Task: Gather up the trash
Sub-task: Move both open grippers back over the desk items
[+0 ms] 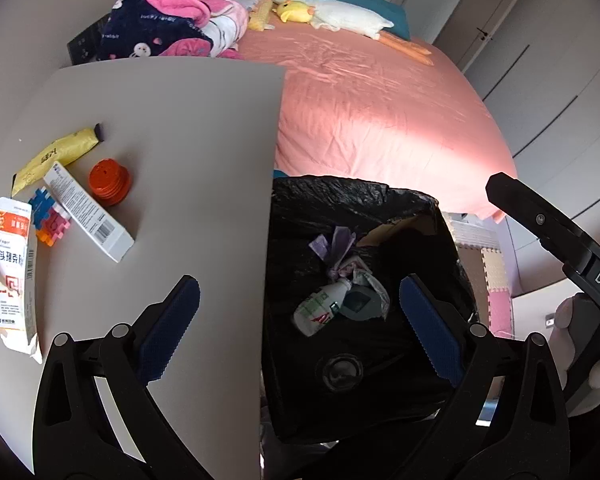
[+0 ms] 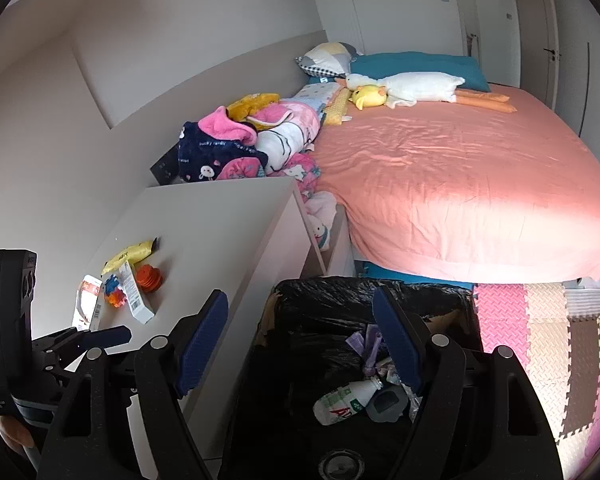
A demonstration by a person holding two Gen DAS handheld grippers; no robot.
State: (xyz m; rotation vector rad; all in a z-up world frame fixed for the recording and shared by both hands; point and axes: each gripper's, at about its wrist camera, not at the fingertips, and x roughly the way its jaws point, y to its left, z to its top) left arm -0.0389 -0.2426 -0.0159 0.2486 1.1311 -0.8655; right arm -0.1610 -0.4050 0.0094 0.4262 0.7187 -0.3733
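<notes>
Both grippers hang wide open and empty over the bin (image 1: 440, 216). The remaining trash lies on the table (image 1: 180, 120) to the left — the white box (image 1: 88, 212) nearest the left gripper (image 1: 300, 320), its long axis diagonal.

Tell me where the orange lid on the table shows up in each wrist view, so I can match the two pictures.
Left wrist: orange lid sits left of centre on the table, just right of the white barcode box.
Right wrist: orange lid is small, at lower left, on the table, again right of the white barcode box.
Shared landmark: the black-lined trash bin beside the table's right edge.
</notes>
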